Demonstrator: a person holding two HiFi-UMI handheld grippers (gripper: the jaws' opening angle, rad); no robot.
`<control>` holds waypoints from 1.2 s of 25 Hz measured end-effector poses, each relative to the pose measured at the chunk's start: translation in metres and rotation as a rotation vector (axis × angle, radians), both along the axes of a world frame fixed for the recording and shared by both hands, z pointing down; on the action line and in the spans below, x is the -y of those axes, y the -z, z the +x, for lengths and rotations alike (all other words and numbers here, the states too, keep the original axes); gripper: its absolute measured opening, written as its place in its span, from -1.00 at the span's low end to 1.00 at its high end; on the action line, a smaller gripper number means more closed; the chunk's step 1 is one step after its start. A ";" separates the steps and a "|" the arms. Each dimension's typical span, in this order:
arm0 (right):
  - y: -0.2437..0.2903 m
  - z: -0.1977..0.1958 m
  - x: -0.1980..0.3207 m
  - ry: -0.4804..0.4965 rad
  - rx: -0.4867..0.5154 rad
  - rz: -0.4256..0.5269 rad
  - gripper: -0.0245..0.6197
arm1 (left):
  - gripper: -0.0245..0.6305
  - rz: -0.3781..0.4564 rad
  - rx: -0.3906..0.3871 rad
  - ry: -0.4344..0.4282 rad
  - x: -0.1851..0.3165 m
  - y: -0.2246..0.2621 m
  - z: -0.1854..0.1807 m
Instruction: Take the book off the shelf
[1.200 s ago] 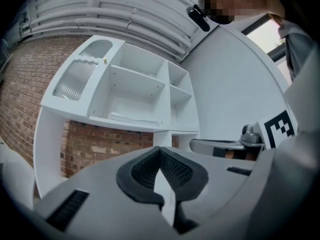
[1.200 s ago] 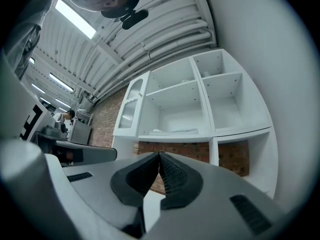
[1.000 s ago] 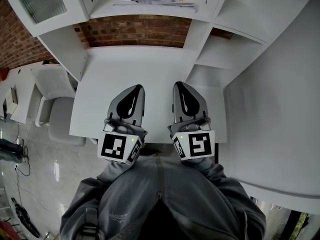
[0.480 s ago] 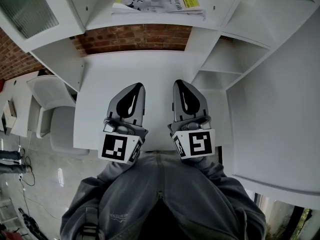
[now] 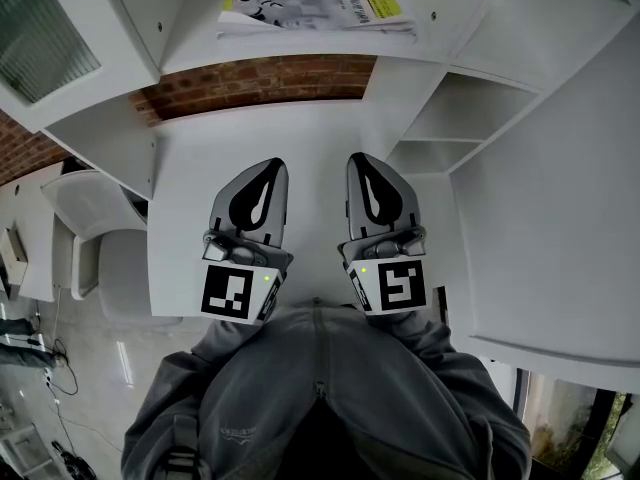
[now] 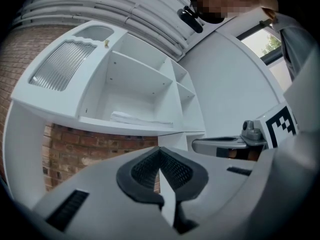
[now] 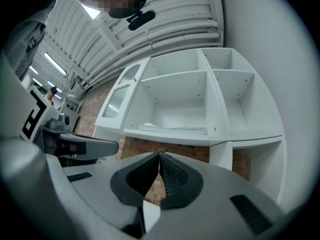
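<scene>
A thin book with a white and yellow cover lies flat on the lowest shelf of the white cabinet. From the gripper views it shows edge-on as a pale stack, the book and the book. My left gripper and right gripper hover side by side over the white desk, well short of the shelf. Both are shut with nothing between the jaws. In the left gripper view the gripper points at the shelf; in the right gripper view the gripper does too.
A brick wall runs behind the desk under the shelf. A frosted cabinet door stands at the upper left. White chairs sit left of the desk. More open white compartments lie to the right.
Both grippers have drifted a little toward the shelf, keeping side by side and shut. The book sits slightly lower and nearer in the head view.
</scene>
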State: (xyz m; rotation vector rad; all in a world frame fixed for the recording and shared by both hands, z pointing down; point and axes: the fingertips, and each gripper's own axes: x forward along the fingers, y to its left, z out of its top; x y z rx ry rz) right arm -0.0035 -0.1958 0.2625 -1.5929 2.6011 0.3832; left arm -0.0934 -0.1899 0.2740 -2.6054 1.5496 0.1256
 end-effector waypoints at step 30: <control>0.068 0.006 0.054 0.030 -0.122 0.141 -0.84 | -0.91 0.150 0.129 0.086 0.054 0.072 -0.004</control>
